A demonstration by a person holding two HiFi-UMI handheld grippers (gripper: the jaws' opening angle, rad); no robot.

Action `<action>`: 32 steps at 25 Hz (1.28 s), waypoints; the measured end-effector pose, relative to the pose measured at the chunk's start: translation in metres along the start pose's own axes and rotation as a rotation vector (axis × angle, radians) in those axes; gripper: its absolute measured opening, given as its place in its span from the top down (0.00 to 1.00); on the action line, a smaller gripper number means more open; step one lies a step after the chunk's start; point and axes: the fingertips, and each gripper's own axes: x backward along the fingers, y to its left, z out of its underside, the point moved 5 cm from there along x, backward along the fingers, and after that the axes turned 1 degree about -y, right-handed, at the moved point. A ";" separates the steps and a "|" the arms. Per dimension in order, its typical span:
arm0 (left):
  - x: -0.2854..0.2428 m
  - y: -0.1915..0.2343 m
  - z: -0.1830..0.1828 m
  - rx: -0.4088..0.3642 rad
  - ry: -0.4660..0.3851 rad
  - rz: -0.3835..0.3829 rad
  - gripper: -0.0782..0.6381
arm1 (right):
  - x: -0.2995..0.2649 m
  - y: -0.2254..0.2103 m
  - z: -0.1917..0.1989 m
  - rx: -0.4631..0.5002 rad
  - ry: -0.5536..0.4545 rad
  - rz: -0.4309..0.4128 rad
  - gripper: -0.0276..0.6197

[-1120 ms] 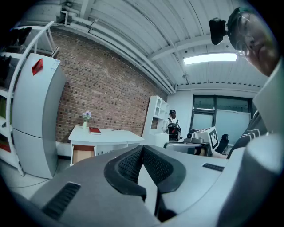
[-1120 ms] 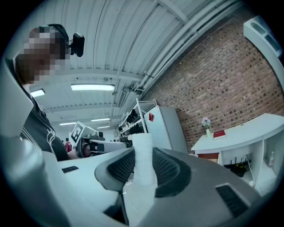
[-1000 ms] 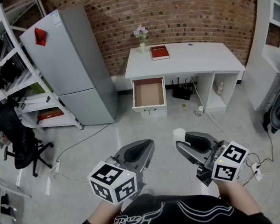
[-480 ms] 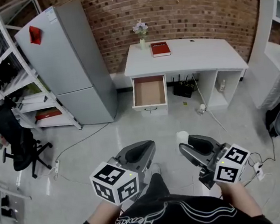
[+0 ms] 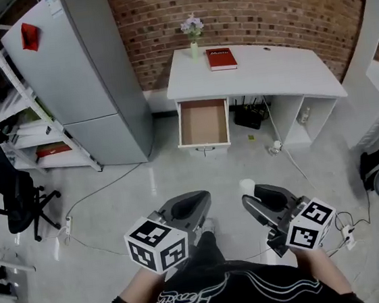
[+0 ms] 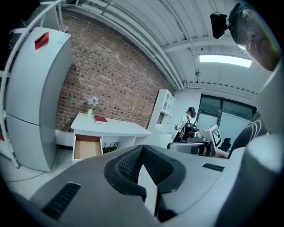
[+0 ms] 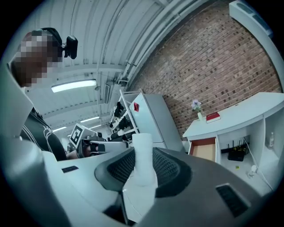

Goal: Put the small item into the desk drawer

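Two grippers are out in front of the person, with one small white item (image 7: pixel 143 153) between them. The right gripper (image 5: pixel 257 195) has its fingers clamped on the item, which stands upright. Its long axis runs up and down, with the rounded top poking above the pads. The left gripper (image 5: pixel 196 201) has its fingers pressed together on nothing. One white desk (image 5: pixel 269 70) stands well ahead, its one drawer (image 5: pixel 202 122) pulled open. On top are one red book (image 5: pixel 222 58) and one vase of flowers (image 5: pixel 193 35).
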 end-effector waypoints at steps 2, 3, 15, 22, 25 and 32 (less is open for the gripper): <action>-0.017 0.037 -0.010 0.024 0.007 -0.007 0.86 | -0.032 -0.024 -0.007 -0.015 0.010 0.000 0.75; -0.026 0.056 -0.015 0.040 0.015 -0.017 0.86 | -0.048 -0.037 -0.011 -0.027 0.020 0.001 0.75; -0.138 0.287 -0.069 0.152 0.075 -0.025 0.86 | -0.235 -0.203 -0.061 -0.062 0.138 0.095 0.75; -0.188 0.354 -0.075 0.215 0.093 -0.016 0.86 | -0.297 -0.260 -0.074 -0.031 0.188 0.118 0.75; -0.204 0.373 -0.075 0.201 0.088 -0.017 0.86 | -0.316 -0.282 -0.071 0.022 0.218 0.140 0.75; -0.240 0.408 -0.063 0.218 0.116 -0.048 0.86 | -0.358 -0.338 -0.061 0.095 0.284 0.158 0.75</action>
